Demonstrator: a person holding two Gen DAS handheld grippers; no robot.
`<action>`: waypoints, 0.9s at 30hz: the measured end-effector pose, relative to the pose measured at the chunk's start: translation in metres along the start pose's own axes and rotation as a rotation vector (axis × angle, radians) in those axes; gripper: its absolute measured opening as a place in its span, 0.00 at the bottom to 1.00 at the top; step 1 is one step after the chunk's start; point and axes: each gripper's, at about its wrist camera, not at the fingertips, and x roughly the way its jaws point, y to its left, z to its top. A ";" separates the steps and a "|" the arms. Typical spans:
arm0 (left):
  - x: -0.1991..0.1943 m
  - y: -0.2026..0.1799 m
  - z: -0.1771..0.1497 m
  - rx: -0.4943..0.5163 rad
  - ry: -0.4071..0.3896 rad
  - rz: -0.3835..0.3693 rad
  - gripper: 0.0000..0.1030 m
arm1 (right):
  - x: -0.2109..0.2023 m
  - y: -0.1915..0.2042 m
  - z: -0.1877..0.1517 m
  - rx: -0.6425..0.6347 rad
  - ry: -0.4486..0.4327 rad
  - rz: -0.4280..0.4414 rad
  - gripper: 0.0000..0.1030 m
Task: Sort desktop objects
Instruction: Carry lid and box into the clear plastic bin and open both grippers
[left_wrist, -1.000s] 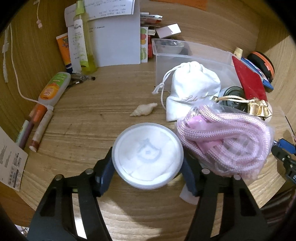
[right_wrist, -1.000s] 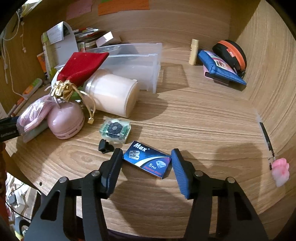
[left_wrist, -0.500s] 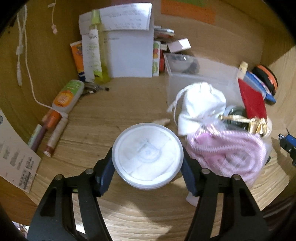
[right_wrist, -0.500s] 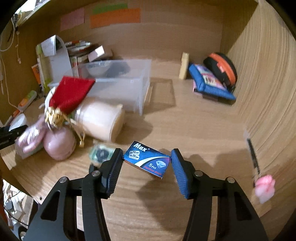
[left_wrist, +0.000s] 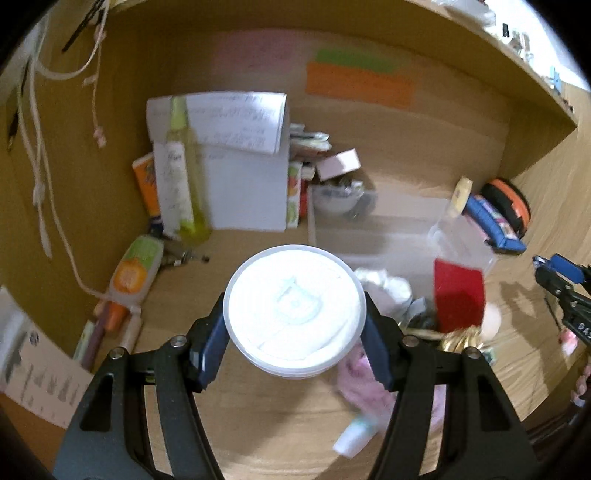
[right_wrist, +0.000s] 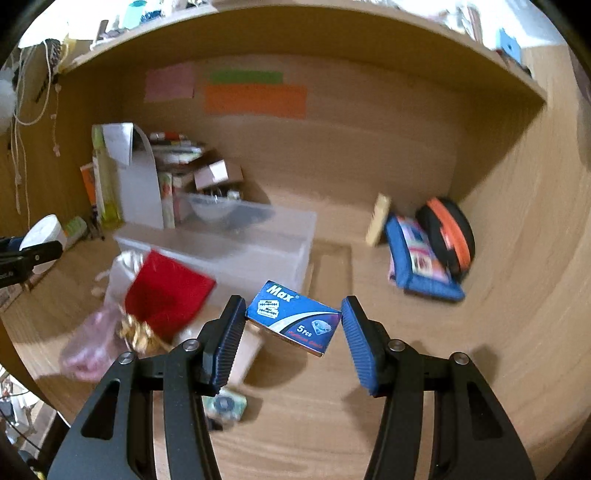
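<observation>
My left gripper is shut on a round white tub and holds it well above the desk; the tub also shows at the left of the right wrist view. My right gripper is shut on a blue "Max" blade box, pinched at its corners and held above the desk. A clear plastic bin stands at the back centre, with a red pouch and a pink rope bag in front of it.
A bottle and papers stand at the back left. A tube and pens lie at the left. A blue pouch and an orange-black case sit at the back right. A small green packet lies below my right gripper.
Both grippers have risen and pulled back from the desk with their objects, the tub and the blade box; the desk things now look smaller and lower.
</observation>
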 end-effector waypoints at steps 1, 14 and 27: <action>-0.001 -0.002 0.004 0.004 -0.003 -0.007 0.63 | 0.001 0.000 0.005 -0.003 -0.011 0.006 0.49; 0.029 -0.026 0.063 0.054 0.033 -0.099 0.63 | 0.045 -0.012 0.061 0.009 -0.019 0.125 0.49; 0.117 -0.049 0.095 0.080 0.191 -0.157 0.63 | 0.124 -0.002 0.086 -0.045 0.117 0.219 0.49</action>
